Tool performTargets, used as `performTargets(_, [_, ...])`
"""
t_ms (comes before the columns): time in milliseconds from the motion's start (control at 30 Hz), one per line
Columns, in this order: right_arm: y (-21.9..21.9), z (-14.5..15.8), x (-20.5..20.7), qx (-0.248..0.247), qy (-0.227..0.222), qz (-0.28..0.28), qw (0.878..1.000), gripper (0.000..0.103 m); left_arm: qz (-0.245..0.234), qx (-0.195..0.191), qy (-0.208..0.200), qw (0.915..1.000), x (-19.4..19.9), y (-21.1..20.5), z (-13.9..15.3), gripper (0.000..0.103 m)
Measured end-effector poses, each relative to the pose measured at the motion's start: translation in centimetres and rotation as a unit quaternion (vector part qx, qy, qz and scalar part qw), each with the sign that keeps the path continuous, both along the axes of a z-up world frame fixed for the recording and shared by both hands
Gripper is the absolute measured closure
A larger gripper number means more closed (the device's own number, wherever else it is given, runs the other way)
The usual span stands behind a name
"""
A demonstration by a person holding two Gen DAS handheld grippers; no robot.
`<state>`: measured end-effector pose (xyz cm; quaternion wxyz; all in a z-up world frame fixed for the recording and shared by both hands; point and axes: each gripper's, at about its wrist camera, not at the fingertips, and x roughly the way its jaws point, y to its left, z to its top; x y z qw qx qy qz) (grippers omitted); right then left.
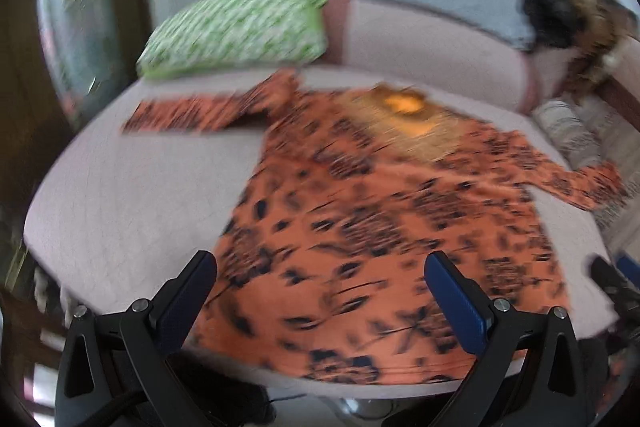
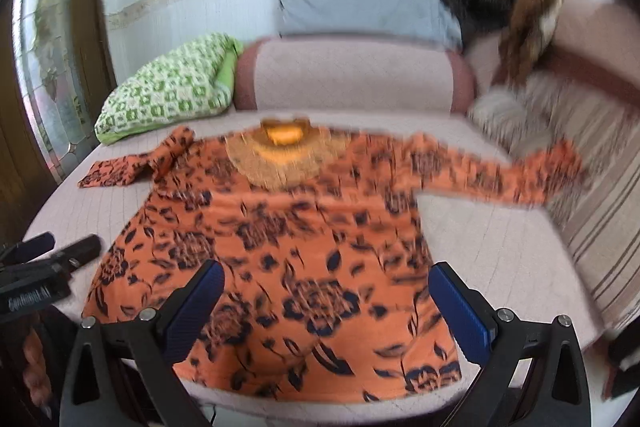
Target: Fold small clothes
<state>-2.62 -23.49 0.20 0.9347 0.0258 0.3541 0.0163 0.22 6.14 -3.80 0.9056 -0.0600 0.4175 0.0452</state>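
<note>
Pale pink bed (image 1: 120,195) fills your left wrist view, with the orange flowered top (image 1: 360,227) spread flat and your left hand-held gripper (image 1: 320,275) released above its hem. From your right wrist, the top (image 2: 288,259) lies sleeves out, your right hand-held gripper (image 2: 326,285) spread wide over it, a green pillow (image 2: 168,87) behind

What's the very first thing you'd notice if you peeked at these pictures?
The big orange top with dark flowers jumps out first, spread flat on the pale bed with both sleeves out. Next comes the green-and-white pillow at the back left. Both grippers, left and right, are open over the hem, holding nothing.
</note>
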Motion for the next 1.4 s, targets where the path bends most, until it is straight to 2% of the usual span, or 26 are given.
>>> performTargets(100, [-5.2,-2.8,1.7,0.08,0.083,-0.028,0.993,0.0,0.049,-0.044,0.053,0.9964,0.8,4.2,-3.1,0.0])
performTargets(133, [-7.3,-3.9,2.1,0.106,0.109,-0.05,0.987,0.0,0.067,-0.049,0.074,0.9938,1.0,5.5,-4.3,0.0])
performTargets(233, [-11.1,-6.6,2.7,0.129,0.164,-0.09,0.974,0.0,0.085,-0.042,0.105,0.9899,1.0,7.3,-6.5,0.0])
performTargets(400, [-12.9,-8.3,3.1,0.158,0.188,-0.095,0.965,0.0,0.086,-0.035,0.119,0.9886,0.6,7.6,-7.5,0.0])
performTargets(433, [-13.2,-8.3,3.0,0.165,0.184,-0.098,0.964,0.0,0.085,-0.037,0.112,0.9895,0.5,7.4,-7.2,0.0])
performTargets(533, [-15.0,-7.3,2.7,0.208,0.137,-0.116,0.962,0.0,0.064,-0.033,0.082,0.994,0.1,6.3,-6.2,0.0])
performTargets(600, [-17.7,-6.0,2.8,0.238,0.083,-0.14,0.957,0.0,0.046,-0.03,0.07,0.996,0.4,5.5,-5.9,0.0])
performTargets(633, [-19.2,-5.6,2.9,0.25,0.058,-0.154,0.954,0.0,0.036,-0.029,0.065,0.9968,0.5,4.9,-5.8,0.0])
performTargets(700, [-23.7,-4.6,3.4,0.28,0.012,-0.212,0.936,0.001,0.017,-0.028,0.056,0.9979,0.8,3.8,-5.7,0.0])
performTargets(733, [-25.0,-4.1,3.6,0.282,-0.004,-0.228,0.932,0.002,0.011,-0.029,0.055,0.998,1.1,3.6,-5.5,0.0])
performTargets(800, [-28.1,-2.2,4.8,0.24,-0.042,-0.27,0.932,0.005,-0.008,-0.026,0.054,0.9982,1.7,2.5,-5.6,0.0])
performTargets(833, [-29.4,-0.9,6.1,0.189,-0.056,-0.288,0.937,0.007,-0.016,-0.024,0.055,0.9981,2.1,2.1,-5.7,0.0])
performTargets(900, [-30.7,0.3,8.8,0.117,-0.063,-0.303,0.944,0.01,-0.034,-0.016,0.056,0.9977,2.8,1.0,-5.9,0.0])
performTargets(933, [-31.5,0.5,10.7,0.081,-0.055,-0.31,0.946,0.012,-0.04,-0.011,0.056,0.9976,3.2,0.4,-6.0,0.0])
performTargets(967, [-32.1,0.3,11.6,0.065,-0.048,-0.314,0.946,0.014,-0.046,-0.008,0.054,0.9974,3.5,0.0,-6.0,0.0])
performTargets(1033, [-33.5,-0.5,14.7,0.035,-0.029,-0.325,0.944,0.026,-0.056,0.003,0.048,0.9973,4.3,-0.8,-5.9,0.0])
performTargets(1100, [-34.6,-1.3,16.9,0.01,-0.012,-0.339,0.941,0.032,-0.063,0.006,0.043,0.997,5.0,-1.2,-5.9,0.0])
performTargets(1200, [-36.1,-2.5,19.7,-0.044,0.017,-0.369,0.928,0.032,-0.073,0.003,0.039,0.9966,6.3,-1.4,-5.9,0.0])
performTargets(1267, [-37.1,-3.7,21.1,-0.049,0.044,-0.38,0.923,0.048,-0.077,0.003,0.035,0.9964,7.2,-1.5,-6.0,0.0])
performTargets(1300, [-37.3,-4.1,21.8,-0.056,0.056,-0.378,0.922,0.08,-0.079,0.003,0.034,0.9963,7.6,-1.5,-6.0,0.0])
performTargets(1333, [-37.5,-4.4,22.5,-0.05,0.071,-0.374,0.923,0.094,-0.08,0.004,0.031,0.9963,8.0,-1.3,-6.1,0.0])
performTargets(1400, [-37.1,-3.9,23.4,-0.029,0.065,-0.361,0.93,0.096,-0.081,0.006,0.019,0.9965,8.5,-0.8,-6.0,0.0])
